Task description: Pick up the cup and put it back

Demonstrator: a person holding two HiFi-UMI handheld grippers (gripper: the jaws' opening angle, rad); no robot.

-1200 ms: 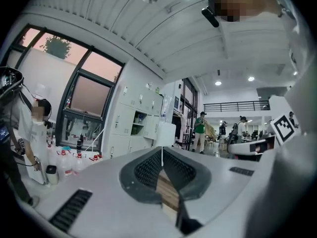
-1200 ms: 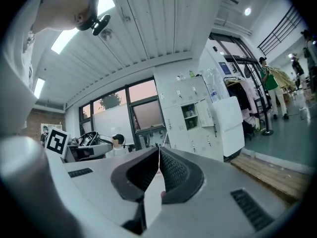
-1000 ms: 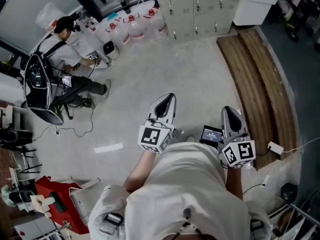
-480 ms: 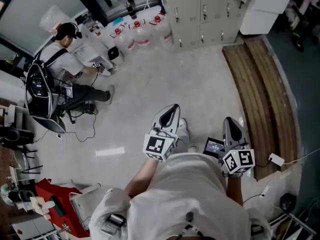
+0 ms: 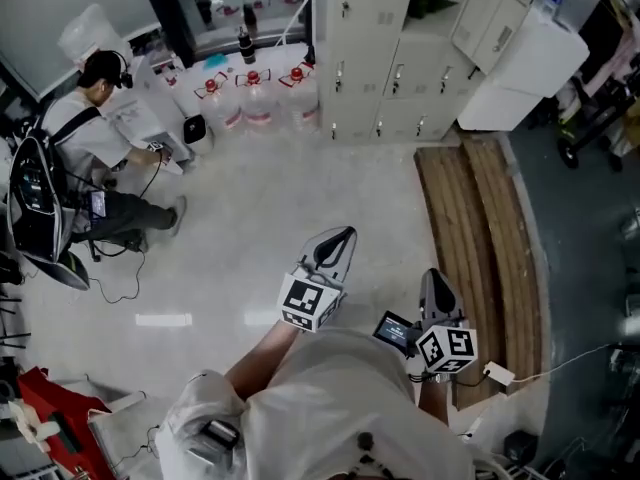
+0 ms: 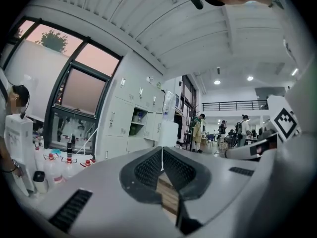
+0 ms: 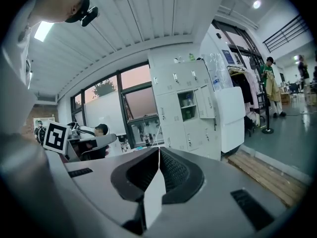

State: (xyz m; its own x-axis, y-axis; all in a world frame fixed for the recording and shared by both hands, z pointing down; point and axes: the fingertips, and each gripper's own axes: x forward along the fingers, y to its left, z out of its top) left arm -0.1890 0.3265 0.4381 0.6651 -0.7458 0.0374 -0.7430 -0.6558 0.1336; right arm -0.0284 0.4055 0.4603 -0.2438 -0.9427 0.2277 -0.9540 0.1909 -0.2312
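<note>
Currently both grippers sit just ahead of the wearer's torso, over bare floor (image 5: 250, 228).

- left gripper (image 5: 343, 236): jaws fully together, tips touching, nothing held. Its own view shows only a strip of wooden platform (image 5: 480, 228) through the slot below the tips.
- right gripper (image 5: 433, 280): also closed tip to tip, and empty in its own view too.
- cup: no view shows it, so I can't tell where it lies relative to either gripper.

Both grippers point up-frame toward the grey lockers (image 5: 375, 58). The left one is over floor and the right one is near the platform's edge.

Writing and labels:
- Marker cubes, left (image 5: 310, 301) and right (image 5: 447, 348), carry black-and-white square codes with no readable text.
- A small screen (image 5: 393, 332) just beside the right gripper is lit, but its characters are too small to read.
- Water jugs (image 5: 255, 98) with red caps stand against the wall left of the lockers. Their labels are too blurred to read.

A seated person (image 5: 95, 133) is at far left, well apart from both grippers.
</note>
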